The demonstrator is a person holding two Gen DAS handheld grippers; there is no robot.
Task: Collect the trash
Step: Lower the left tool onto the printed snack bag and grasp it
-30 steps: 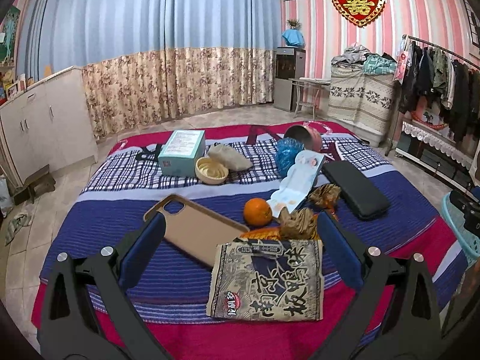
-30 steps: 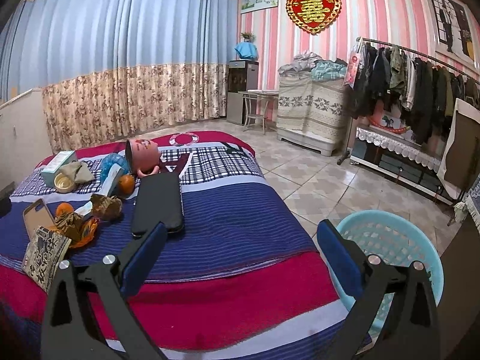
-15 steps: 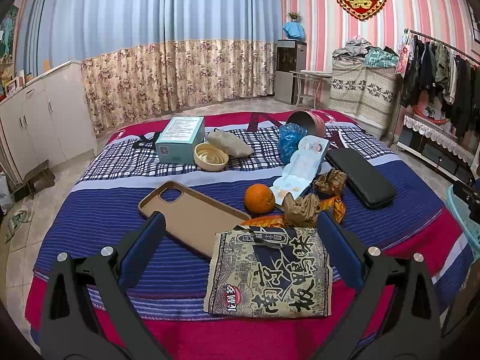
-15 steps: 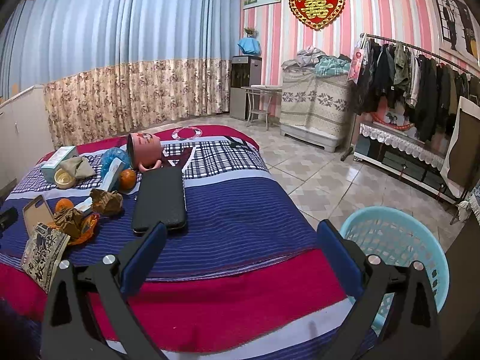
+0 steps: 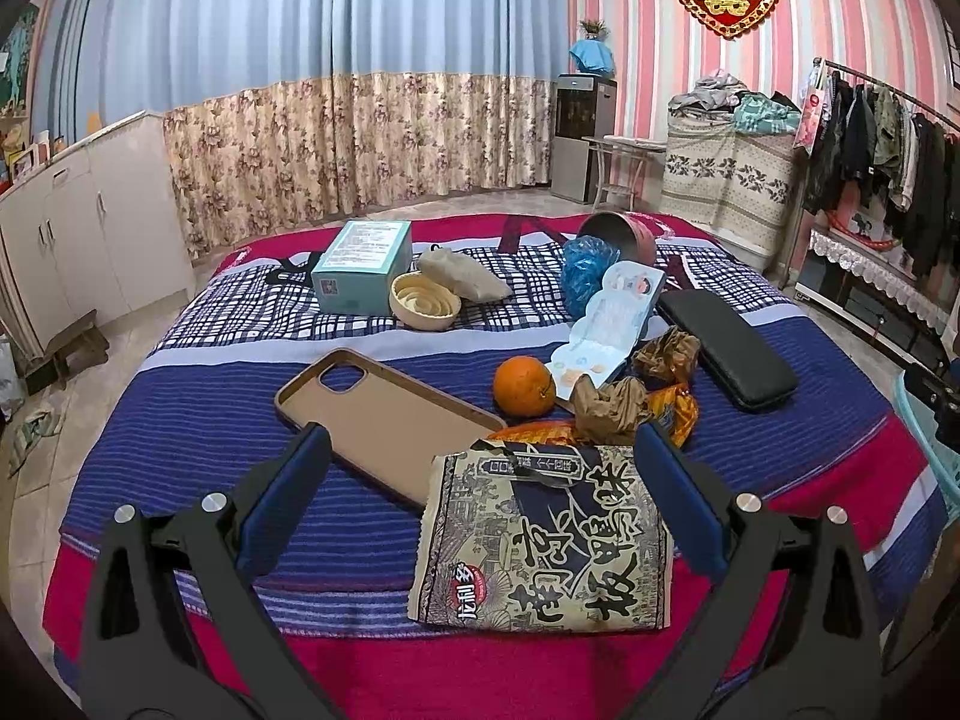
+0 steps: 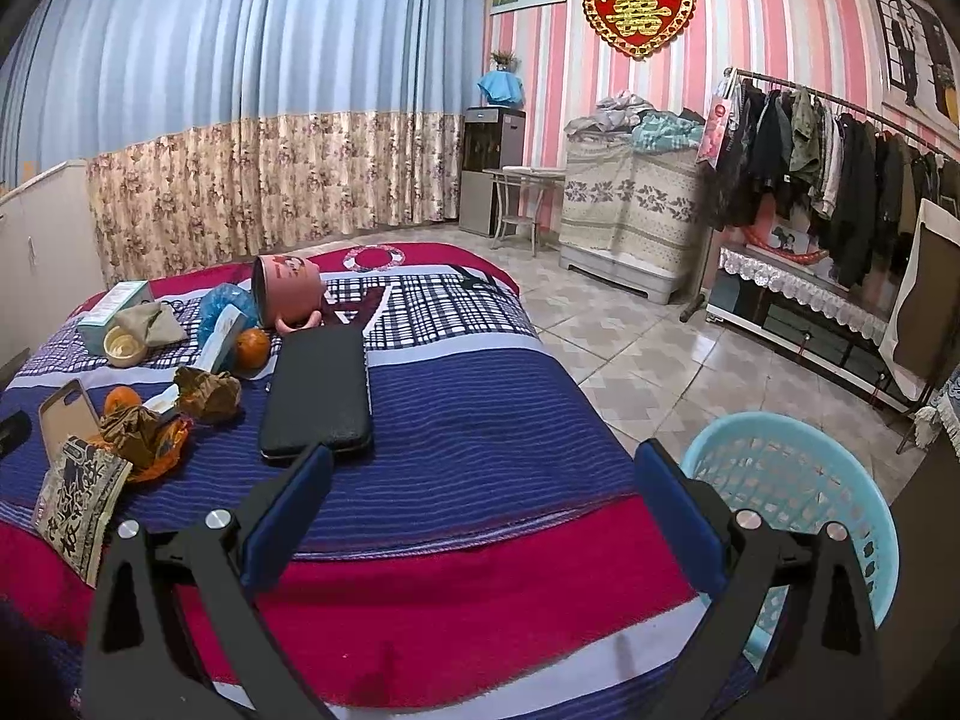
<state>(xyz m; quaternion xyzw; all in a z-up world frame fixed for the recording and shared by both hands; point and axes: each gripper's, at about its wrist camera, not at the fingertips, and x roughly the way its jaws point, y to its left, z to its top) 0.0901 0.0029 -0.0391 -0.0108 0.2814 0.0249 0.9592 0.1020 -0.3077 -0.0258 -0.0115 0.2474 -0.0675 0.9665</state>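
Left tongs (image 5: 480, 498) released, straddling snack bag (image 5: 540, 534) at bed edge; right tongs (image 6: 480, 504) released, laundry basket (image 6: 792, 480) beside bed.

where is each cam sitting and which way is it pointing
Left wrist: on the left gripper, low over the bed's near edge, facing the curtains across the snack bag, phone case and orange; only its two open blue-padded fingers show.
Right wrist: on the right gripper, at the bed's near right corner, facing the striped wall, basket at right; only its open fingers show.
Shared: the bed, snack bag, phone case, black case, pink pot.
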